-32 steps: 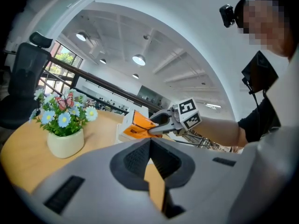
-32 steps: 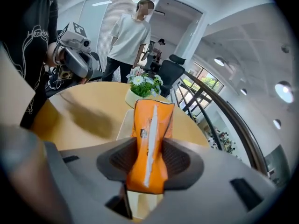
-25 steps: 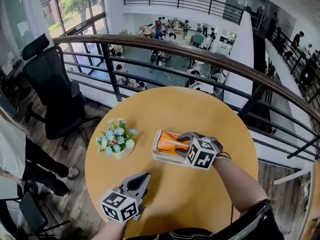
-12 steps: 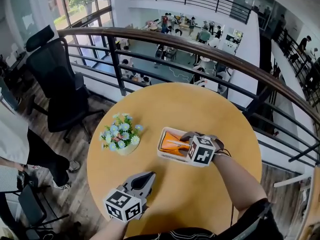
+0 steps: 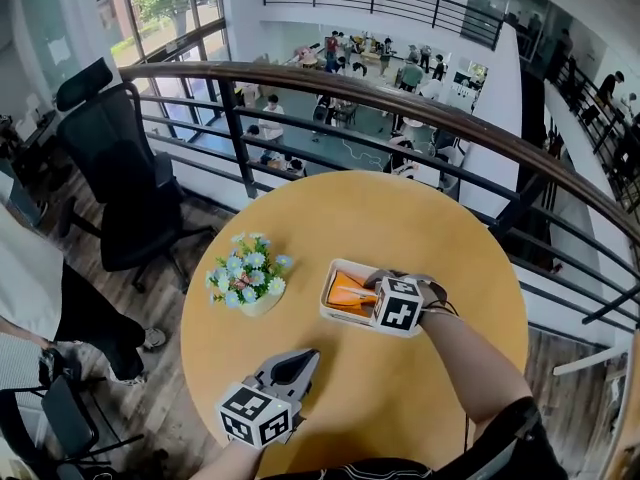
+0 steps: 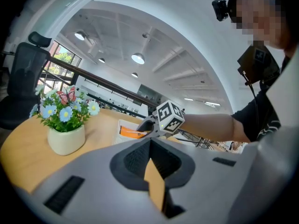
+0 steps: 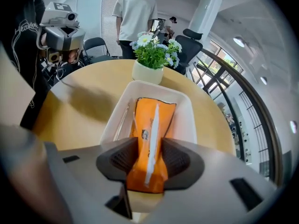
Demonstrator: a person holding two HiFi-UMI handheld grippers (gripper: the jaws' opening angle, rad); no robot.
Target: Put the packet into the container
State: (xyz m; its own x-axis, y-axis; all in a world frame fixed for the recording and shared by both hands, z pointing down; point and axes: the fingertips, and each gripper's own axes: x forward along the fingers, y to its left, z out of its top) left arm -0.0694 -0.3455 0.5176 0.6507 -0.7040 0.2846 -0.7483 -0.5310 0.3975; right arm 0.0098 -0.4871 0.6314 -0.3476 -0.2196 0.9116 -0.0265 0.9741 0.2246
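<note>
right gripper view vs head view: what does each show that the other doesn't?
Right gripper view only: the right gripper's pads pressed on the near end of the orange packet, and a person in a pale T-shirt standing beyond the table. Head view only: the left gripper at the table's near side, away from the container, and the lower floor beyond the railing. Both: the packet reaching into the white container, the flower pot and the round wooden table.
</note>
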